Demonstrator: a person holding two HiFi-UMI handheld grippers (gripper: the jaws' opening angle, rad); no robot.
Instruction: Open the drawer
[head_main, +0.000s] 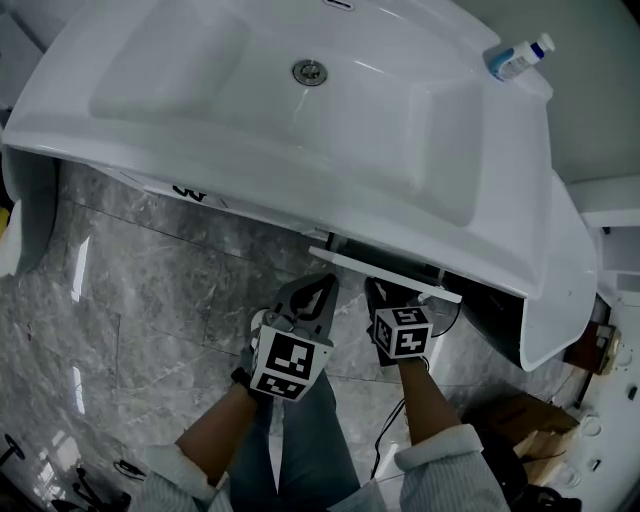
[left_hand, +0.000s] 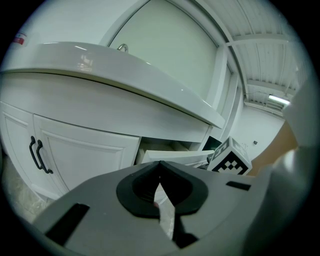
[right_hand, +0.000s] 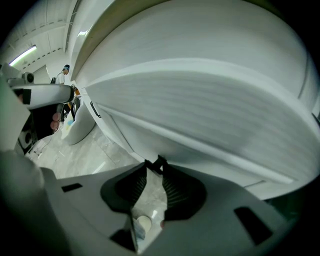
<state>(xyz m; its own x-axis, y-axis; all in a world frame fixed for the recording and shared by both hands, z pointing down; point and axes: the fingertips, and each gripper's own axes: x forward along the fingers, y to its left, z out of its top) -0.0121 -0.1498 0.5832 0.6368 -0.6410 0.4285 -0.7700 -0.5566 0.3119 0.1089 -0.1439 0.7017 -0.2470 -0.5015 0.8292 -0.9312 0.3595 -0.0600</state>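
The white drawer (head_main: 385, 268) under the sink (head_main: 480, 235) stands partly pulled out; in the left gripper view its front (left_hand: 172, 156) shows ajar. My right gripper (head_main: 387, 293) sits at the drawer's front edge. In the right gripper view its tips (right_hand: 157, 164) pinch a small black piece, apparently the drawer's handle (right_hand: 160, 160). My left gripper (head_main: 322, 285) hangs just left of the drawer, apart from it. Its jaws (left_hand: 160, 163) are shut with nothing between them. The right gripper's marker cube (left_hand: 229, 161) shows beside the drawer.
Left of the drawer a white cabinet door carries black handles (left_hand: 37, 155). A blue and white bottle (head_main: 518, 58) lies on the sink's far right corner. Grey marble floor (head_main: 150, 300) spreads below. A cardboard box (head_main: 520, 420) stands at the lower right.
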